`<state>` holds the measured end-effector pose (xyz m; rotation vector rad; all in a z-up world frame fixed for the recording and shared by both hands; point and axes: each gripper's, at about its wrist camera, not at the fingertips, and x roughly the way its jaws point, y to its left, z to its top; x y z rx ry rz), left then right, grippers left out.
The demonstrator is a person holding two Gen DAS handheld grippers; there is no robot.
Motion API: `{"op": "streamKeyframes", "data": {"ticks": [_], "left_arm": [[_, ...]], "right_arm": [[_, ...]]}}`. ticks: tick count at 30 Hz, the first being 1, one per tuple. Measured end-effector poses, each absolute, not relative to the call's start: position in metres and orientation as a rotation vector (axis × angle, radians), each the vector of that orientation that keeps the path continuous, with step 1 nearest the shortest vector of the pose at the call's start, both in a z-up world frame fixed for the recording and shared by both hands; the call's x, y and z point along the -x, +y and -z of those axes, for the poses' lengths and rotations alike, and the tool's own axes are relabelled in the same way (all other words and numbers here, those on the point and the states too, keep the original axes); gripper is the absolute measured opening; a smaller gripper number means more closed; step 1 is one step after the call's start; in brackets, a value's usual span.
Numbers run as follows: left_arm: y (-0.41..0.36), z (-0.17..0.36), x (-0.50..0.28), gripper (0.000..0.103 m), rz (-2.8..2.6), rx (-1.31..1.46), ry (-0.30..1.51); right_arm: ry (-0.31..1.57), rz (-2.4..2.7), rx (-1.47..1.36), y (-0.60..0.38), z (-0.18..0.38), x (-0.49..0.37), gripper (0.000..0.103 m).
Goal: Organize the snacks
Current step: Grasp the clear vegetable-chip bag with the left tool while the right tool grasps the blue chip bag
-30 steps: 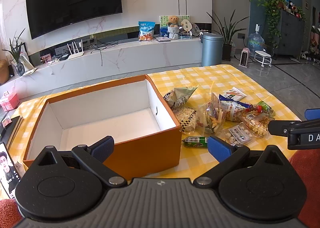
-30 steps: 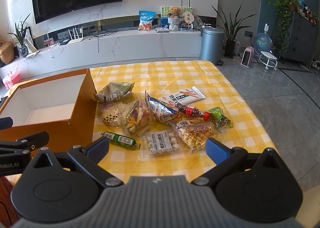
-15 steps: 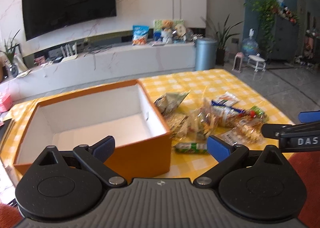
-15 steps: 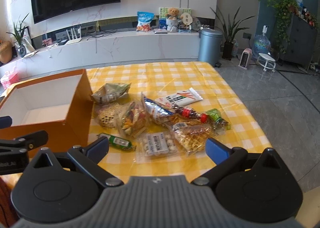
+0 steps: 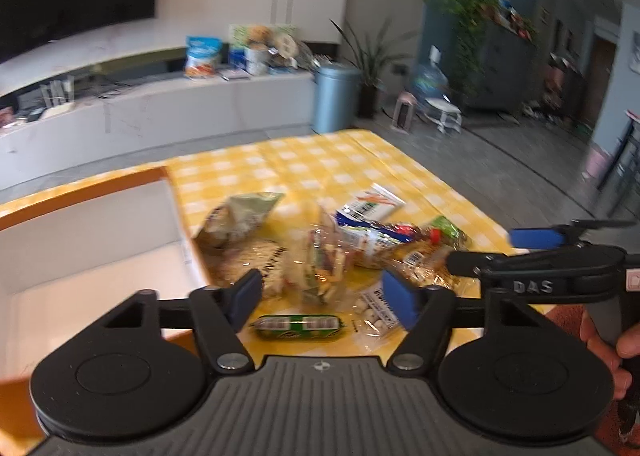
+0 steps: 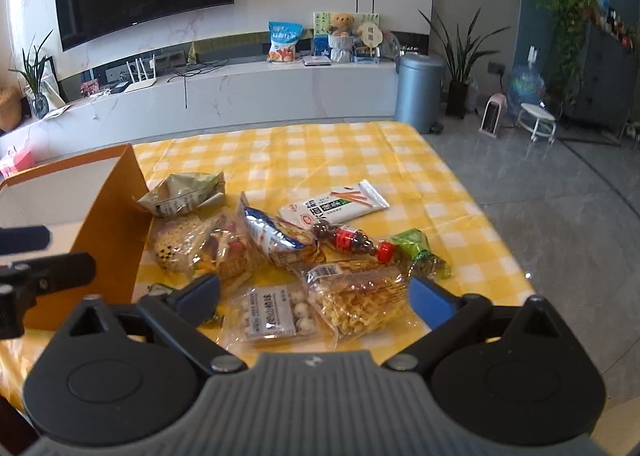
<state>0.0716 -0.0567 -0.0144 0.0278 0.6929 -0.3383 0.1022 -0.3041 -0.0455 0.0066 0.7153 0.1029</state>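
An open orange box [image 5: 92,248] with a white inside stands on the left of the yellow checked tablecloth [image 6: 320,160]; it also shows in the right wrist view [image 6: 116,224]. A pile of snack packs lies right of it, among them a green sausage stick [image 5: 298,327], a white ball-snack pack [image 6: 276,312], a clear noodle-snack bag [image 6: 360,296], a white stick pack [image 6: 336,204] and a green-grey bag [image 6: 184,196]. My left gripper [image 5: 324,294] is open and empty above the sausage stick. My right gripper [image 6: 314,294] is open and empty over the front packs.
The table's right edge drops to a grey tiled floor [image 6: 560,184]. A grey bin [image 6: 418,92] and a white TV bench [image 6: 240,96] stand beyond the table. The right gripper [image 5: 536,236] shows at the right of the left wrist view.
My left gripper has swung right from over the box to over the snack pile and its view is blurred. My right gripper has moved slightly closer to the front packs. Both stay open.
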Motion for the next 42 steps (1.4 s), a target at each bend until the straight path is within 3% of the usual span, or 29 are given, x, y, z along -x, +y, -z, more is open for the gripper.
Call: {"op": "streamKeyframes", "data": {"ticks": [1,5,7,10,21,36,42], "left_arm": [[-0.059,0.016,-0.078,0.072,0.361,-0.035,0.709],[-0.071,0.027,-0.104,0.073,0.414,-0.075,0.751],[-0.074,0.033,-0.119,0.083,0.421,-0.095,0.785],[-0.073,0.040,-0.139,0.088,0.445,-0.084,0.856],[-0.071,0.057,-0.188,0.088,0.485,-0.137,1.016],[-0.085,0.081,-0.214,0.088,0.477,-0.166,1.094],[-0.093,0.089,-0.210,0.078,0.455,-0.210,1.081]], "right_arm": [[0.726,-0.110,-0.008,-0.306,0.048,-0.108,0.075],[0.755,-0.184,-0.023,-0.308,0.059,-0.133,0.067],[0.770,-0.238,0.034,-0.300,0.064,-0.146,0.063],[0.808,-0.309,0.101,-0.292,0.074,-0.167,0.058],[0.866,-0.369,0.227,-0.269,0.106,-0.222,0.058],[0.879,-0.340,0.191,-0.278,0.123,-0.241,0.054],[0.863,-0.332,0.157,-0.282,0.120,-0.238,0.049]]}}
